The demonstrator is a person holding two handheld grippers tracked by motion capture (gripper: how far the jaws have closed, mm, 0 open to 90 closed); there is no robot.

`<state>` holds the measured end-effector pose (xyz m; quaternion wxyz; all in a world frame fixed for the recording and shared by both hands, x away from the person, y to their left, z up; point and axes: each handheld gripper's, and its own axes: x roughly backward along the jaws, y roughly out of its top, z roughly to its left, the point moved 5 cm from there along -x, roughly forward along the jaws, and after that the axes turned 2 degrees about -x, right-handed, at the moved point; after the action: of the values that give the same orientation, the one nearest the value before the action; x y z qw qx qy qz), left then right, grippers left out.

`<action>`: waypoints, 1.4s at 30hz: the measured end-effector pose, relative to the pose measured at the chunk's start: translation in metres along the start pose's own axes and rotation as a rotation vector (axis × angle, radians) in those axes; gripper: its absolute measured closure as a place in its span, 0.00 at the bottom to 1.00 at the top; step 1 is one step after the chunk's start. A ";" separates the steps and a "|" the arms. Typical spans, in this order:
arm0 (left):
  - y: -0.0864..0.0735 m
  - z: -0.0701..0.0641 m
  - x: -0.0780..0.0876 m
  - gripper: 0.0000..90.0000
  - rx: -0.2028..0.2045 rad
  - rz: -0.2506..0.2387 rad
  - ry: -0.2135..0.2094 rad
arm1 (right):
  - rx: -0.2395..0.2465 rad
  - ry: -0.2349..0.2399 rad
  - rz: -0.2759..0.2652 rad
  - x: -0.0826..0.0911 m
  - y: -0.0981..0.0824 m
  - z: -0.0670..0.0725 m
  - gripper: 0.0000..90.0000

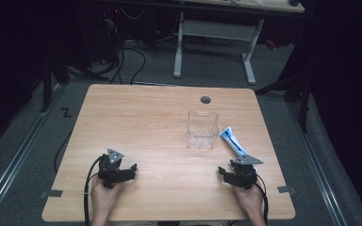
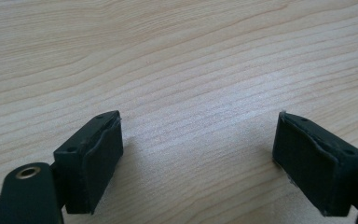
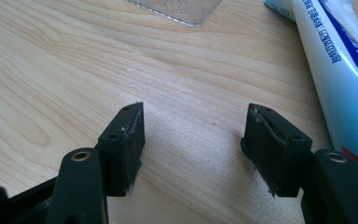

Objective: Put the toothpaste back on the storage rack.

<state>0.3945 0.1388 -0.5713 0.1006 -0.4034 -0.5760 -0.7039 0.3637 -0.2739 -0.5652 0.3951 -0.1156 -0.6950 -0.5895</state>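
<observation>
My right tool rests wide open and empty near the desk's right edge; the tube lies just beyond. I should straddle its middle squarely (left tool open, idle) before closing.

Bright table — dark, murky surroundings

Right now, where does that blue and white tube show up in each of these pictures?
High view: the tube lies on the table, right of the clear box, just beyond the right gripper.
Left gripper view: bare wood grain between open jaws, no tube.
Right gripper view: the tube runs down the right edge.
Shared landmark: the clear box, whose base corner peeks in at the top.
</observation>
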 end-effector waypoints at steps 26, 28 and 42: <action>0.000 0.000 0.000 0.18 0.000 -0.001 -0.003 | -0.004 -0.002 0.001 0.000 0.000 0.001 0.41; 0.000 0.000 0.000 0.18 -0.002 0.000 -0.003 | -0.004 -0.002 0.001 0.000 0.000 0.001 0.41; 0.000 0.000 0.000 0.18 0.000 -0.001 -0.003 | -0.011 -0.005 0.008 0.003 -0.002 -0.001 0.43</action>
<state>0.3949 0.1386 -0.5713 0.0991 -0.4041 -0.5763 -0.7034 0.3610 -0.2761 -0.5643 0.3949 -0.1219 -0.6923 -0.5916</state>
